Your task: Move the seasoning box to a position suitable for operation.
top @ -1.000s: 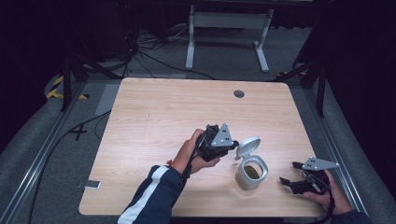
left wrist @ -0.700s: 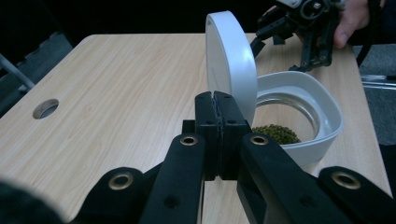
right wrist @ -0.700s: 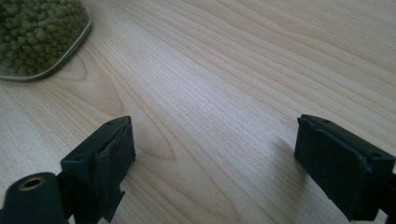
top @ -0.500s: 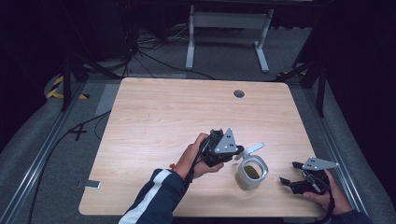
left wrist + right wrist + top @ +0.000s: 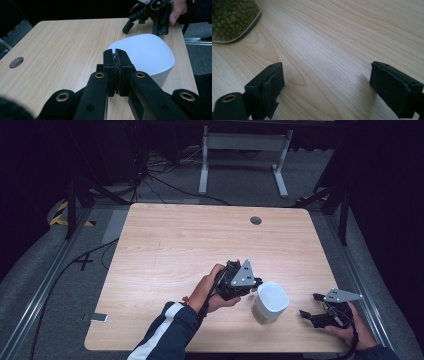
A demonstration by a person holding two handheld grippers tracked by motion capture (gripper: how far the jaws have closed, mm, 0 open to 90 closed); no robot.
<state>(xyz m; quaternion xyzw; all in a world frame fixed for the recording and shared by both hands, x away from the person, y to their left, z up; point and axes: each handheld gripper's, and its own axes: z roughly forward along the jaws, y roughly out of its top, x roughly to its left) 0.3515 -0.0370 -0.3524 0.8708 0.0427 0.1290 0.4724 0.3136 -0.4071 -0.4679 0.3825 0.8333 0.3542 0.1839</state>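
A white lid (image 5: 272, 295) sits flat on a small jar (image 5: 264, 314) near the table's front right. My left gripper (image 5: 257, 283) is at the lid's left edge, a hand wrapped around it. In the left gripper view the jaws are pressed together at the near rim of the lid (image 5: 147, 52), with my left gripper (image 5: 115, 53) shut on that edge. My right gripper (image 5: 310, 305) rests on the table to the right of the jar, jaws wide apart. Between its open jaws, my right gripper (image 5: 327, 80) has only bare wood. The jar (image 5: 232, 17), with green beans inside, is at that view's top left.
The wooden table (image 5: 190, 245) has a round cable hole (image 5: 256, 220) near its far edge. A small flat device (image 5: 98, 318) lies on the floor by the front left corner. Cables and a white metal stand (image 5: 245, 150) lie beyond the table.
The lid, held tilted beside the jar's open mouth, has come down flat onto the jar. The left gripper moved slightly right with it. The right gripper stayed put.
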